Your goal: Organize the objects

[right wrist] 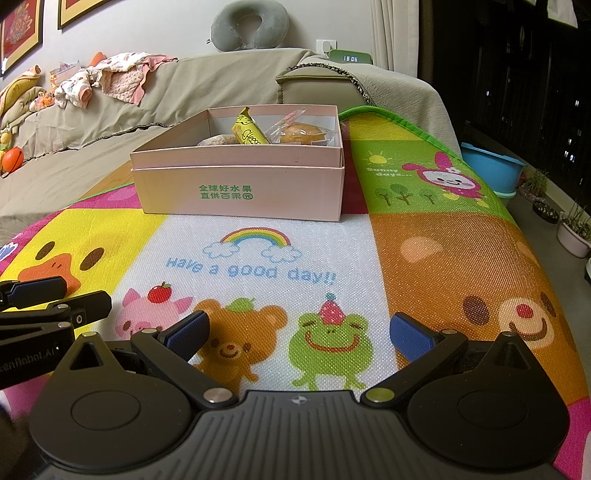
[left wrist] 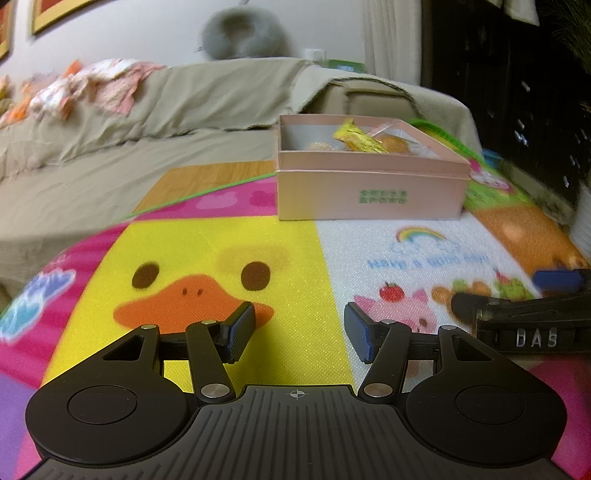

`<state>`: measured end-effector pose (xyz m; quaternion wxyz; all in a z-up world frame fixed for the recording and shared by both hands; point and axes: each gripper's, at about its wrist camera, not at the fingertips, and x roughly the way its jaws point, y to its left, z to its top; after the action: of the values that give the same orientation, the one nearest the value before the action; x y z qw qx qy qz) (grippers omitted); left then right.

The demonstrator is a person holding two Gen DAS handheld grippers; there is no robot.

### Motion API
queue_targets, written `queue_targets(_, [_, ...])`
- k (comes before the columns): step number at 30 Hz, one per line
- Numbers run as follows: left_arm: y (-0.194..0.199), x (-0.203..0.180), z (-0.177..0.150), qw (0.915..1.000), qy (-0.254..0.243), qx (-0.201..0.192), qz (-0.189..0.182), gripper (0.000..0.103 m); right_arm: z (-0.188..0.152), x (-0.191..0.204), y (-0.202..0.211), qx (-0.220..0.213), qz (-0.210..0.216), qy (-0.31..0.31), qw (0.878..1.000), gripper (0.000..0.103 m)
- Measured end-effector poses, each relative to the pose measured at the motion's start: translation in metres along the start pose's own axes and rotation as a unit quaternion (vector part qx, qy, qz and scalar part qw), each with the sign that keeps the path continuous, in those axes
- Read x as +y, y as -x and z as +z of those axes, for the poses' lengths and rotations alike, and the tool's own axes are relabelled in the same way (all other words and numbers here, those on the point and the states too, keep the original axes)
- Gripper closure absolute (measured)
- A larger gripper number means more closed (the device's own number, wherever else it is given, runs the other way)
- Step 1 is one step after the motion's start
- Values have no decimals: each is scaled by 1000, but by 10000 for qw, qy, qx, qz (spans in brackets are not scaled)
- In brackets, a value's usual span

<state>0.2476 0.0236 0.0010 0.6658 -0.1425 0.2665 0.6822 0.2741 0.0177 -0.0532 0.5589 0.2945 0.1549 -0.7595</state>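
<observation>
A pink cardboard box point(right wrist: 240, 188) with green print stands on the colourful play mat point(right wrist: 258, 258), ahead of both grippers; it also shows in the left wrist view point(left wrist: 369, 192). Inside lie a yellow snack packet point(right wrist: 248, 131), a wrapped bun point(right wrist: 299, 133) and a round brownish snack point(right wrist: 218, 140). My left gripper point(left wrist: 299, 332) is open and empty, low over the duck picture. My right gripper point(right wrist: 299, 332) is open wide and empty, low over the frog picture. Each gripper shows at the edge of the other's view.
A sofa point(right wrist: 184, 92) under a beige cover runs behind the mat, with clothes point(right wrist: 110, 79) and a grey neck pillow point(right wrist: 249, 27) on it. A blue tub point(right wrist: 491, 168) and potted plants point(right wrist: 574, 232) stand at the right. A strip of wooden surface point(left wrist: 207, 182) shows beyond the mat's left edge.
</observation>
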Motion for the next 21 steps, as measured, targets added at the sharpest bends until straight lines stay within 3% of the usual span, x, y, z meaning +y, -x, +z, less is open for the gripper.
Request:
queue_targets(18, [-1, 1, 1, 9998, 172, 35, 51, 42, 1, 0, -1, 0, -1, 1, 10000, 0])
queue_targets(21, [0, 8, 0, 9992, 395, 16, -13, 48, 1, 0, -1, 1, -2, 4, 10000, 0])
